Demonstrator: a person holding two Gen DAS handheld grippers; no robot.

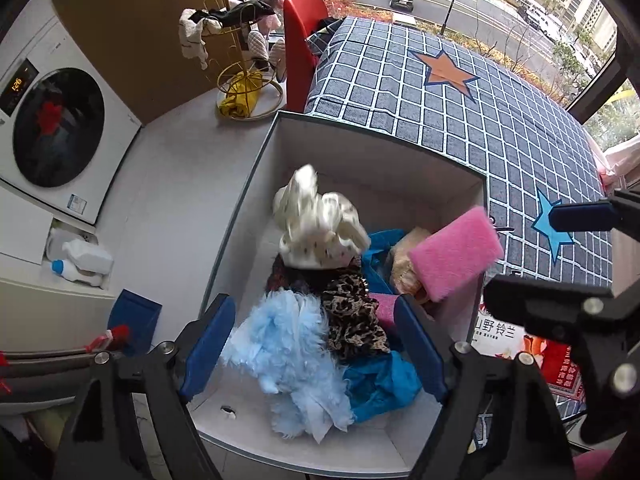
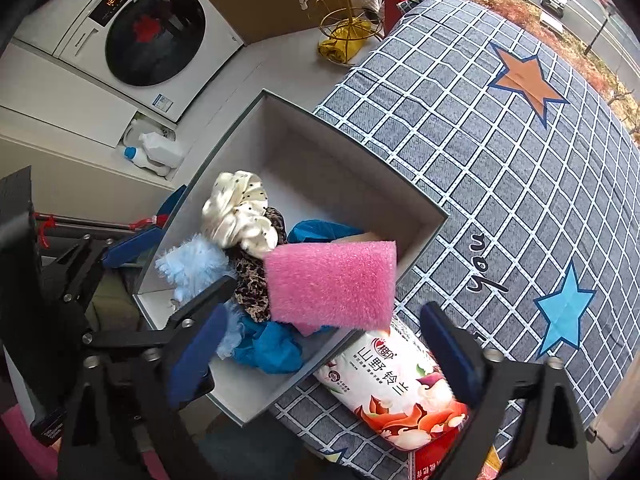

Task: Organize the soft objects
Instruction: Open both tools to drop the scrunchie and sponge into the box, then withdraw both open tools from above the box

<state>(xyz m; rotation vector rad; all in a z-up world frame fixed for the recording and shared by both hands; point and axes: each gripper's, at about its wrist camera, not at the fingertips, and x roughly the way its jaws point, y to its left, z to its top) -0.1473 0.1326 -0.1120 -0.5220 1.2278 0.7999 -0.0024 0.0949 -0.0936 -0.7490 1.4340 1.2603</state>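
Pink foam sponge hangs tilted over the storage box's bed-side rim, long axis across the wide-spread, empty right hand-held gripper just behind it; left hand-held gripper, also wide and empty, stands farther off.

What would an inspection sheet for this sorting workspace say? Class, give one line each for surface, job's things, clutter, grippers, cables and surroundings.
Surface: checked grey bed cover with star patches.
Job's things: open white storage box holding a cream dotted cloth, light-blue fluffy item, leopard-print fabric and blue cloth; pink sponge over its near edge, blurred.
Clutter: printed tissue pack beside the box.
Grippers: left gripper and right gripper both open, gripping nothing.
Cables: nothing seen.
Surroundings: washing machine, detergent bottles, yellow rack, red chair, street window.
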